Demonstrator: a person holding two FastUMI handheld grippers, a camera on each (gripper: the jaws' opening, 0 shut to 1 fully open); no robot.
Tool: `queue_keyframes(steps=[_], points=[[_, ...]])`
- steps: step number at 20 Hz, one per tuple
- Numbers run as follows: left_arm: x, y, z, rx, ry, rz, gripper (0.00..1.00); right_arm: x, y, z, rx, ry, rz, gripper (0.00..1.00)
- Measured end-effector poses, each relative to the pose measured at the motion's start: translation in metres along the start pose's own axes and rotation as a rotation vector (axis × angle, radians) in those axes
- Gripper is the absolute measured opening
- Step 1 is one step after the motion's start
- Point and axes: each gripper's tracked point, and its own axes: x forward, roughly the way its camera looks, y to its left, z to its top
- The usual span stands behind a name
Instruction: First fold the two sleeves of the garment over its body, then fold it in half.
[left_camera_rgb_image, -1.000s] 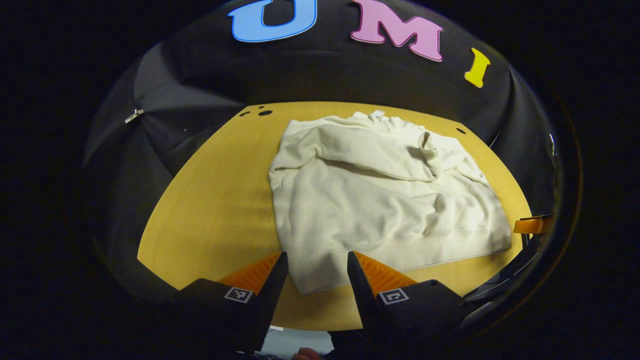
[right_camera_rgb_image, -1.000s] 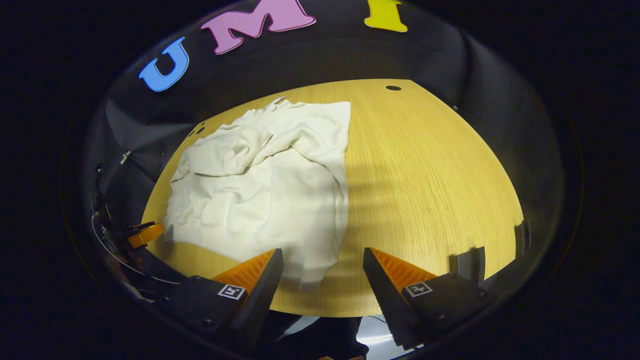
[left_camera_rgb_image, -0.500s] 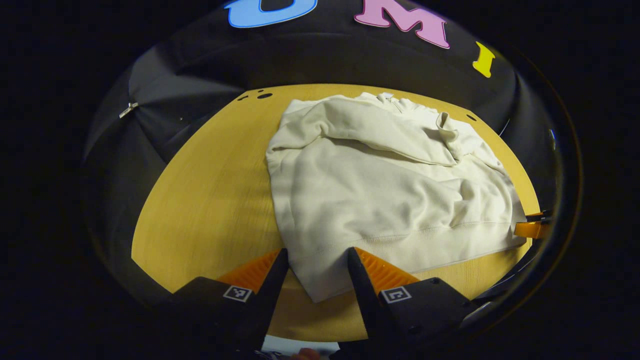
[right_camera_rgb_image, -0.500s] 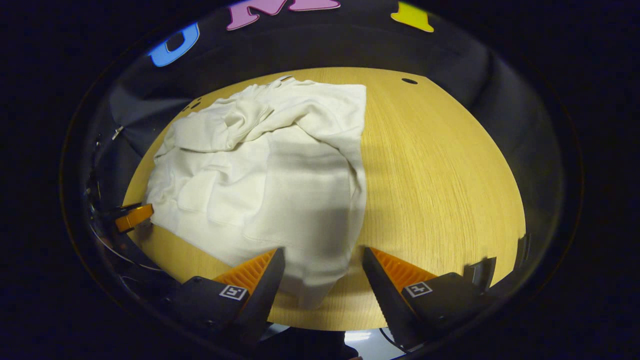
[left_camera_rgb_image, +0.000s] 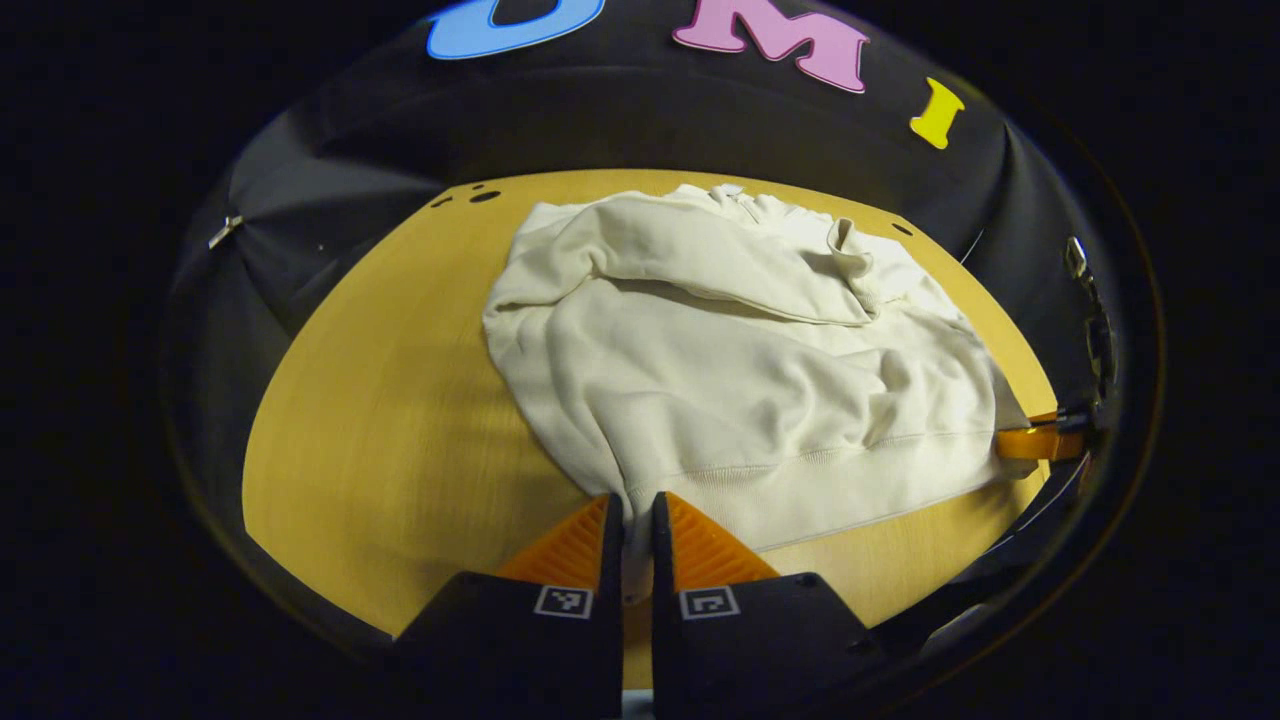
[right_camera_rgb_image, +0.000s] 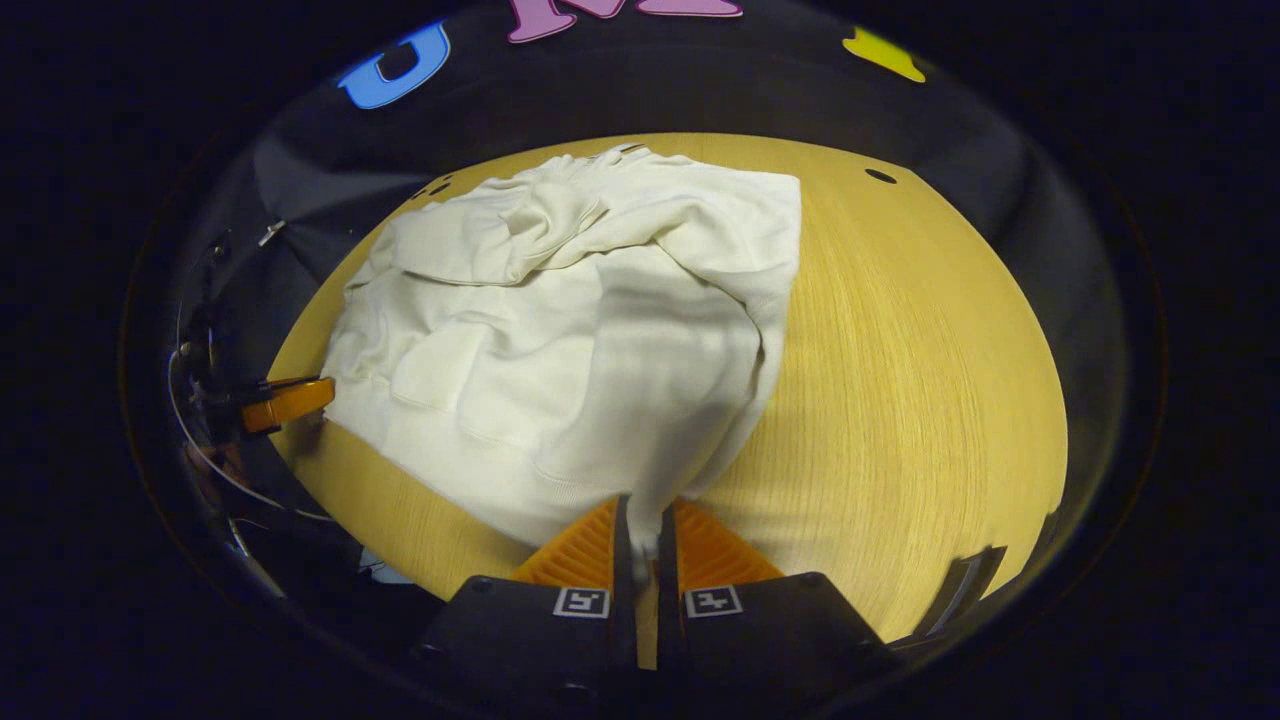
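Both grippers clamp the near hem corners of the cream sweatshirt (left_camera_rgb_image: 740, 370) — left gripper (left_camera_rgb_image: 630, 530), right gripper (right_camera_rgb_image: 640, 535) — sleeves folded across its body on the wooden table (left_camera_rgb_image: 390, 400).

We see the garment (left_camera_rgb_image: 740, 380) in plain cream-white, no print, w/ ribbed hem same shade. Table (left_camera_rgb_image: 400, 400) is yellow-tan wood w/ fine grain lines & small dark holes (right_camera_rgb_image: 880, 176) near far edge. Booth cloth (left_camera_rgb_image: 640, 130) is black. Gripper bodies black w/ small b&w square markers (left_camera_rgb_image: 562, 601).
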Motion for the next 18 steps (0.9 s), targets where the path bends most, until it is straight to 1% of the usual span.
queue_keyframes(steps=[1, 3, 5, 8, 11, 15, 18], points=[[-0.001, 0.000, 0.000, -0.012, 0.012, -0.021, 0.12, -0.003, -0.001, -0.001, -0.005, -0.004, 0.005, 0.13], [-0.004, 0.005, 0.000, -0.006, 0.030, -0.026, 0.08, -0.004, 0.002, -0.001, 0.002, -0.004, 0.021, 0.12], [-0.007, 0.009, 0.001, 0.021, 0.042, -0.017, 0.07, -0.008, 0.003, 0.004, 0.019, -0.006, 0.042, 0.13], [-0.016, 0.004, 0.006, 0.027, 0.054, -0.033, 0.06, -0.028, 0.002, 0.019, 0.038, -0.045, 0.067, 0.12], [-0.030, 0.000, 0.018, 0.000, 0.049, -0.054, 0.06, -0.050, 0.004, 0.035, 0.070, -0.085, 0.091, 0.12], [-0.053, -0.002, 0.048, -0.042, -0.004, -0.059, 0.06, -0.071, 0.006, 0.065, 0.102, -0.164, 0.098, 0.12], [-0.063, 0.002, 0.079, -0.091, -0.059, -0.052, 0.06, -0.082, 0.001, 0.101, 0.142, -0.247, 0.097, 0.12]])
